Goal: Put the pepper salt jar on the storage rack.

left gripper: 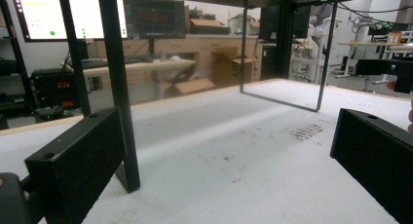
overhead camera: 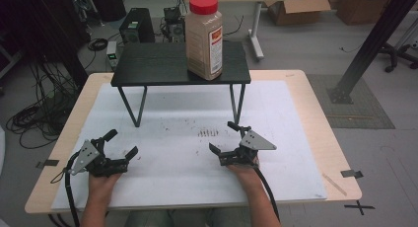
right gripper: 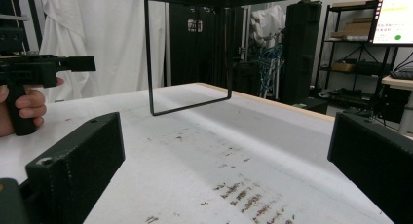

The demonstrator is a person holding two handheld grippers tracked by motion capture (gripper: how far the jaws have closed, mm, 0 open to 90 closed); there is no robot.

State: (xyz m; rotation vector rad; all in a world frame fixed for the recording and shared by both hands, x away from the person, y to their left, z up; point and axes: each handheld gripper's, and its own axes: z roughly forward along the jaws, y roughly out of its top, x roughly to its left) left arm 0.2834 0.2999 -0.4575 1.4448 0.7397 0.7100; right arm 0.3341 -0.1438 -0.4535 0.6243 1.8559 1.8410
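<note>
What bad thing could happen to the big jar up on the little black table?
The tall jar stands near the right front corner of the small black stand, so a bump to the stand's thin legs could tip it off. It is tall and narrow, so a clumsy grab high up might topple it. Both tools, left tool and right tool, are open and low on the white mat, so they must reach up.

2 black grippers (overhead camera: pixel 121 143), grey plates

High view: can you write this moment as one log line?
left gripper: open, empty, on mat | right gripper: open, empty, on mat | jar: upright on black stand, untouched
</note>
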